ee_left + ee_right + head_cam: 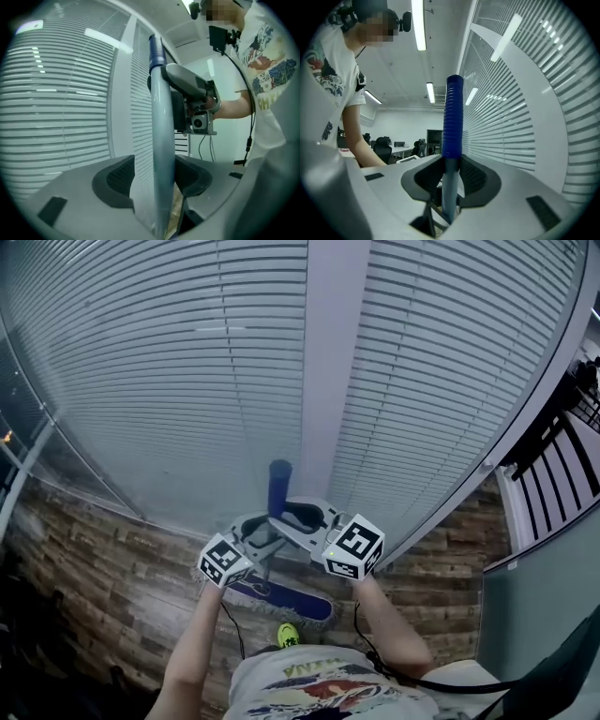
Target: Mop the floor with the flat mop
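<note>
The flat mop stands upright before the blinds; its blue pad (281,599) lies on the wood floor and its blue ribbed grip (279,486) tops the grey pole. In the left gripper view the pole (161,117) runs between the jaws of my left gripper (154,176); the right pad touches it, the left pad stands apart, so the gripper is open. My right gripper (451,180) is shut on the pole just under the blue grip (453,117). In the head view the left gripper (255,532) sits lower on the pole than the right gripper (305,516).
Closed window blinds (169,371) and a white pillar (333,362) rise straight ahead. A black slatted rail (553,474) stands at the right. A yellow shoe (288,635) is close behind the mop pad. Desks and office chairs (384,150) fill the room behind.
</note>
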Action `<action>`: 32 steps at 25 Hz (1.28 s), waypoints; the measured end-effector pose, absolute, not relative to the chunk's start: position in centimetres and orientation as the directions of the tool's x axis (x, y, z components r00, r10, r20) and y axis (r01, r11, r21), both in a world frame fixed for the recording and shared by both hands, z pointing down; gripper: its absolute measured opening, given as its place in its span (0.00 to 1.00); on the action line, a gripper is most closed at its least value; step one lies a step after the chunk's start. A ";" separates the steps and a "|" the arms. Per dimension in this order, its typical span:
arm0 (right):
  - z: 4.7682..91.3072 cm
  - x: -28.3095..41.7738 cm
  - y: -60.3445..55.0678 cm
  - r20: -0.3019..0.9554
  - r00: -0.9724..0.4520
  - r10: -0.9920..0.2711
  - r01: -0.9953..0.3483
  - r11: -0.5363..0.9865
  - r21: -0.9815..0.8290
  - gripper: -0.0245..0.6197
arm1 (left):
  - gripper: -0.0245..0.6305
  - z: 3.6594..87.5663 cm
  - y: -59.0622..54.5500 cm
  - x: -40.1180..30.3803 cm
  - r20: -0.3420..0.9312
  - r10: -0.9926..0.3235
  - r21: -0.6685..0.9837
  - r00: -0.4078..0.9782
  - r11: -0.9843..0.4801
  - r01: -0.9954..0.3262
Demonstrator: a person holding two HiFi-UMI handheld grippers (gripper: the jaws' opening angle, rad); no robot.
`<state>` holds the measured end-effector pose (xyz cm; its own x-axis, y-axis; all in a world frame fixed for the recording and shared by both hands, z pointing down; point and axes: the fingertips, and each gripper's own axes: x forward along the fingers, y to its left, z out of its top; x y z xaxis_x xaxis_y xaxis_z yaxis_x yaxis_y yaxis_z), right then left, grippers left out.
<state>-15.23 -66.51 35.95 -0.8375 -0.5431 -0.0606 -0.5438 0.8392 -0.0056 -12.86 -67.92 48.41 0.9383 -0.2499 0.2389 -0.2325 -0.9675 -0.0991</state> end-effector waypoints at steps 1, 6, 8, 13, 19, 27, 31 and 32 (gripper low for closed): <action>36.0 -15.2 -65.6 -0.057 -0.850 -0.523 -0.524 0.852 0.004 0.21 | 0.37 48.5 -67.2 -12.3 0.260 -0.213 -0.088 0.942 -0.977 -0.196; 36.2 -14.1 -60.8 -0.057 -0.903 -0.427 -0.428 0.903 0.023 0.20 | 0.17 49.1 -61.8 -10.5 0.291 -0.138 -0.059 0.947 -0.990 -0.127; 36.5 -13.4 -58.8 -0.053 -0.919 -0.390 -0.393 0.919 0.038 0.20 | 0.17 49.3 -60.2 -9.8 0.277 -0.198 -0.067 0.940 -0.980 -0.187; 37.4 -12.0 -53.6 -0.030 -0.961 -0.274 -0.275 0.958 0.084 0.20 | 0.15 50.1 -56.2 -8.4 0.302 -0.324 -0.090 0.896 -0.946 -0.312; 38.1 -11.8 -46.7 0.004 -0.996 -0.090 -0.088 0.981 0.172 0.20 | 0.15 51.1 -51.2 -8.5 0.332 -0.499 -0.113 0.800 -0.863 -0.492; 40.9 -12.1 -35.8 -0.078 -0.993 0.090 0.082 0.992 0.097 0.22 | 0.15 53.6 -42.5 -8.6 0.403 -0.623 -0.114 0.670 -0.761 -0.638; 42.1 -11.2 -32.5 -0.039 -0.989 0.141 0.138 0.987 0.080 0.23 | 0.16 54.6 -39.7 -7.8 0.435 -0.650 -0.105 0.623 -0.723 -0.682; 42.2 -10.9 -31.8 -0.033 -0.988 0.152 0.149 0.985 0.084 0.23 | 0.16 54.7 -39.1 -7.6 0.441 -0.653 -0.103 0.617 -0.719 -0.687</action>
